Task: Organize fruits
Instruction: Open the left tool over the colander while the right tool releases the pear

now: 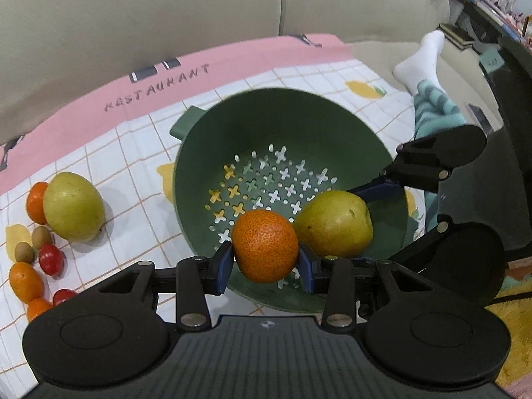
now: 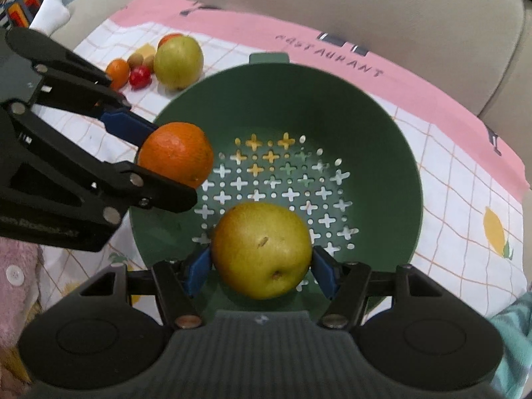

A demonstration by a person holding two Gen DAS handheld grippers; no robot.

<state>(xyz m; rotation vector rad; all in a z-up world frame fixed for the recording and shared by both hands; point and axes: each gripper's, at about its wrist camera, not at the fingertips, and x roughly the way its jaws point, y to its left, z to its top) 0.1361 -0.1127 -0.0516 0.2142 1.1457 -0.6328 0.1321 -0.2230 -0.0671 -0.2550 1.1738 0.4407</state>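
A green colander point(image 1: 252, 123) point(image 2: 332, 99) stands on a checked cloth. My left gripper point(image 1: 265, 261) is shut on an orange point(image 1: 265, 245) and holds it over the colander's near rim; the orange also shows in the right wrist view point(image 2: 176, 158). My right gripper point(image 2: 261, 266) is shut on a yellow-green pear point(image 2: 262, 249) held above the colander's inside; the pear also shows in the left wrist view point(image 1: 334, 224). The colander holds no loose fruit.
A second pear point(image 1: 73, 206) point(image 2: 178, 61), small oranges point(image 1: 26, 281), red cherry tomatoes point(image 1: 50, 258) and small brown fruits point(image 1: 25, 252) lie on the cloth point(image 1: 133, 166) left of the colander. A beige sofa back point(image 1: 133, 16) is behind. A socked foot point(image 1: 422, 60) rests at the right.
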